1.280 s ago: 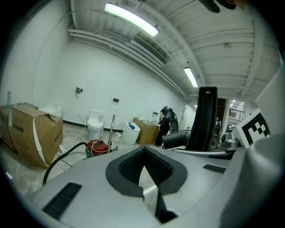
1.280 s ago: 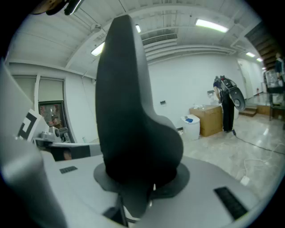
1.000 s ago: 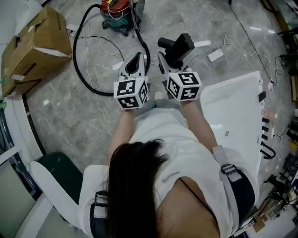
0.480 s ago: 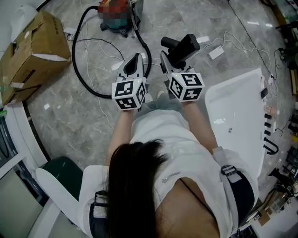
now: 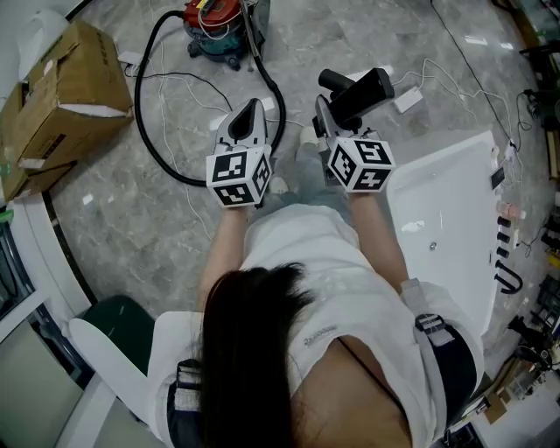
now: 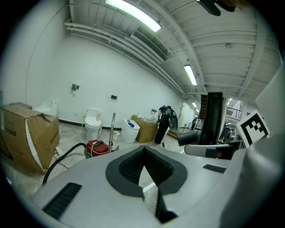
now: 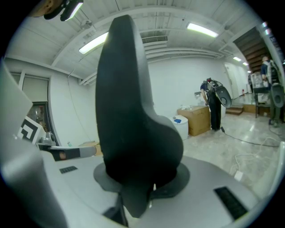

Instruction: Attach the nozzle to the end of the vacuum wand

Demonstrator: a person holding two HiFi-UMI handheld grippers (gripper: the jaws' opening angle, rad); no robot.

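Room: grey marble floor (image 5: 131, 227) is carrying loose white cables and a black hose (image 5: 149, 131) that is looping to the red vacuum canister (image 5: 219, 22).
Task parts: metal wand (image 6: 112, 131) is standing upright beside the canister, well apart from both tongs.
Left: left tongs (image 5: 251, 109) are sitting fully closed, gripping nothing.
Right: right tongs (image 5: 325, 109) are clamping the black nozzle (image 5: 359, 90), carrying it above the floor.
Containers: cardboard box (image 5: 61, 87) is lying far left, flaps loose, contents not visible; white tub (image 5: 455, 201) is showing a small fitting inside.
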